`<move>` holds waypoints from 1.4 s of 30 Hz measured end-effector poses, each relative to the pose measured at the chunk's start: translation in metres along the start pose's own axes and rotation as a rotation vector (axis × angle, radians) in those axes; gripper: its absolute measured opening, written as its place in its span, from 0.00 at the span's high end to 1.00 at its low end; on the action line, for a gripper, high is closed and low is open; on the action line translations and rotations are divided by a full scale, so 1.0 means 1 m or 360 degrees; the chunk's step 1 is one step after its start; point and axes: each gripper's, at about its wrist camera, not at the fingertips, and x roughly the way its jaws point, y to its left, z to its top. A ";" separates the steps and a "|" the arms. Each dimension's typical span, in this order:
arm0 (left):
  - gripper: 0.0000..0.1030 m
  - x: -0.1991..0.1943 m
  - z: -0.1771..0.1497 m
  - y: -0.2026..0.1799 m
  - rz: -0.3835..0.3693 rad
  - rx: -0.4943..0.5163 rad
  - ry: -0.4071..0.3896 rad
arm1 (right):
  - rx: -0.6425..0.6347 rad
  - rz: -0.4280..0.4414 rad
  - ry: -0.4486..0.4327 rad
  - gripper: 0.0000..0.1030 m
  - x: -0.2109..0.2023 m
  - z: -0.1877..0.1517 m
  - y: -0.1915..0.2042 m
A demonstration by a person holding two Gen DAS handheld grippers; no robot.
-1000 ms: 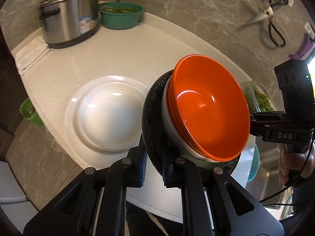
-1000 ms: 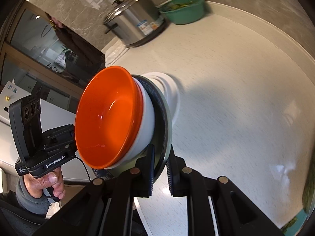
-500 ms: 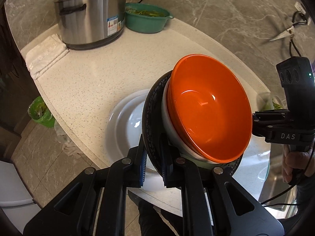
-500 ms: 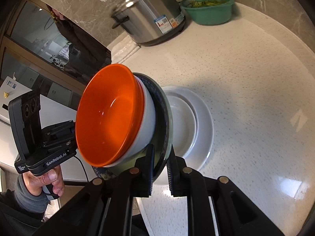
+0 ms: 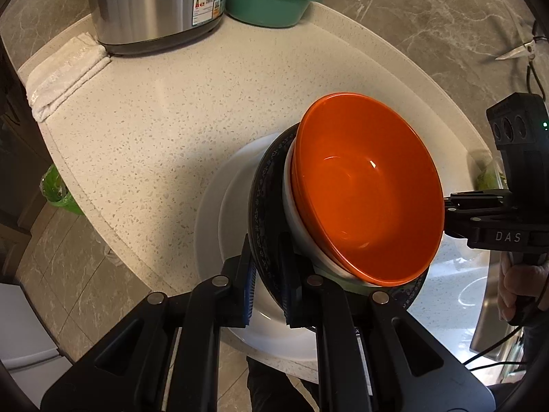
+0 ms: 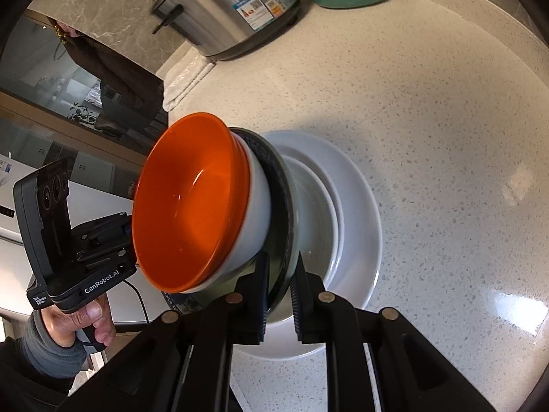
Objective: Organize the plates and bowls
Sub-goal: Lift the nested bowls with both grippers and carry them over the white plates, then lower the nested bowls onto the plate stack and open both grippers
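Observation:
A dark patterned plate (image 5: 266, 192) carries a white bowl (image 5: 291, 219) with an orange bowl (image 5: 367, 189) nested in it. My left gripper (image 5: 267, 295) is shut on the plate's near rim. My right gripper (image 6: 279, 300) is shut on the opposite rim of the same plate (image 6: 281, 185), with the white bowl (image 6: 257, 206) and orange bowl (image 6: 192, 202) on it. The stack hangs just above a white plate (image 5: 212, 226) on the speckled counter; the white plate (image 6: 357, 213) holds a smaller white dish (image 6: 319, 219).
A steel cooker (image 5: 151, 3) and a green basin of vegetables (image 5: 267, 3) stand at the counter's back. A folded white cloth (image 5: 61, 72) lies at the left edge. Scissors (image 5: 518, 48) hang on the wall. The counter edge (image 5: 113, 240) curves close beside the white plate.
Both grippers have carried the plate-and-bowls stack toward the white plate. The stack now sits directly over it and lower, and the cooker and basin look nearer.

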 end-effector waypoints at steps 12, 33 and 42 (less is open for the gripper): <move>0.90 0.018 0.000 0.003 -0.0009 0.0031 0.0031 | 0.0052 -0.0014 0.0013 0.85 0.016 0.003 -0.004; 0.85 0.022 -0.003 0.002 0.0038 0.0066 0.0004 | 0.0065 -0.0047 -0.0038 0.82 0.017 -0.004 -0.005; 0.47 0.008 -0.012 0.018 0.0053 -0.0010 -0.0028 | 0.0087 -0.0099 -0.0062 0.82 0.011 -0.011 -0.005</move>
